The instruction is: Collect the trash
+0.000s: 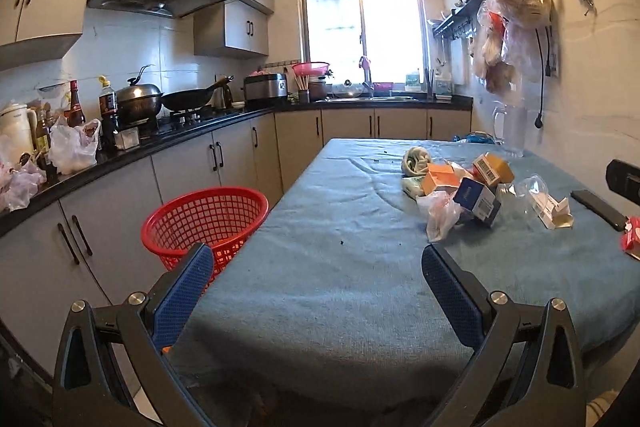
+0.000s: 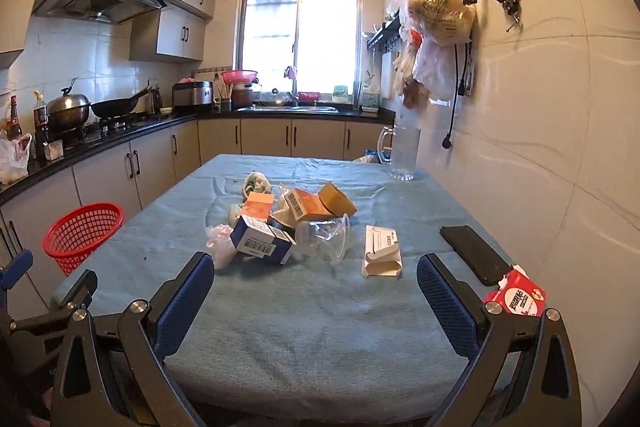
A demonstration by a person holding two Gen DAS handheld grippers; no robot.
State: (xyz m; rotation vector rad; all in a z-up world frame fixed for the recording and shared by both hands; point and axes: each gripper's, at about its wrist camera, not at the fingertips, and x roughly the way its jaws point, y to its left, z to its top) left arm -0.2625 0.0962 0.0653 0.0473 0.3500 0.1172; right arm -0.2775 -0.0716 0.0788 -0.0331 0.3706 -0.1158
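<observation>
A pile of trash lies on the blue-clothed table (image 2: pixel 304 307): a blue-and-white box (image 2: pixel 262 241), orange boxes (image 2: pixel 310 205), crumpled clear plastic (image 2: pixel 324 233), a pinkish bag (image 2: pixel 218 243) and an opened white carton (image 2: pixel 381 255). A red packet (image 2: pixel 518 297) lies at the near right edge. A red mesh basket (image 1: pixel 206 221) stands on the floor left of the table, also in the right wrist view (image 2: pixel 82 231). My left gripper (image 1: pixel 318 267) is open and empty over the table's near left edge. My right gripper (image 2: pixel 316 275) is open and empty just short of the pile.
A black phone (image 2: pixel 474 254) lies on the table's right side and a glass pitcher (image 2: pixel 402 153) stands at the far right. The white wall runs along the right with hanging bags (image 2: pixel 436 15). Kitchen counters (image 1: pixel 120 147) with pots and bottles line the left and back.
</observation>
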